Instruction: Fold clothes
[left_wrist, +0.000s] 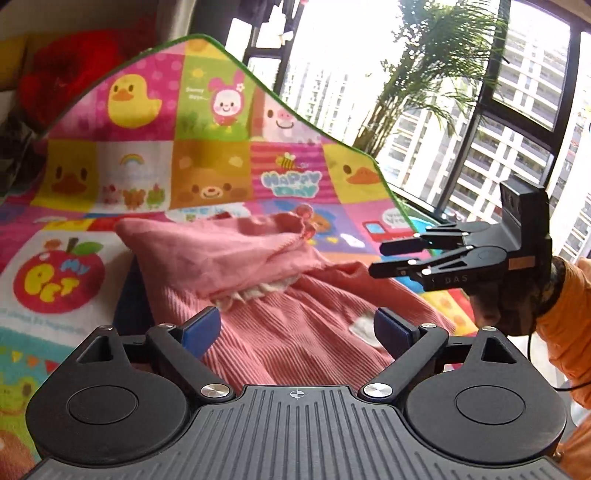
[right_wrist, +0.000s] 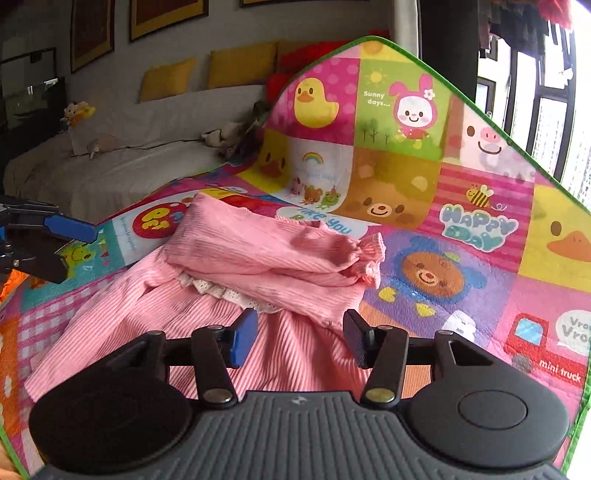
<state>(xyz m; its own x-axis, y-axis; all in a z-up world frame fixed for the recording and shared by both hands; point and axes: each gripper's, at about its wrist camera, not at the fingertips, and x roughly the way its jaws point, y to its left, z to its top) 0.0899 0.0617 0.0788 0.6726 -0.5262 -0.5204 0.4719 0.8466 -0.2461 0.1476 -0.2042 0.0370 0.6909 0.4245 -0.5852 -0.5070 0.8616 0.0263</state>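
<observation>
Dress (right_wrist: 229, 295) lies on mat (right_wrist: 480, 266) with sleeves crossed at 12 o'clock; I judge left gripper (left_wrist: 295, 328) and right gripper (right_wrist: 300, 338), both wide open and empty, should pinch the hem evenly.

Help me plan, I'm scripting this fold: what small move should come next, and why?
Probably lower the right tool onto the skirt part of the pink dress and close. Both tools are open and empty, the sleeves are already folded across the chest, and the skirt is still spread on the play mat.
</observation>
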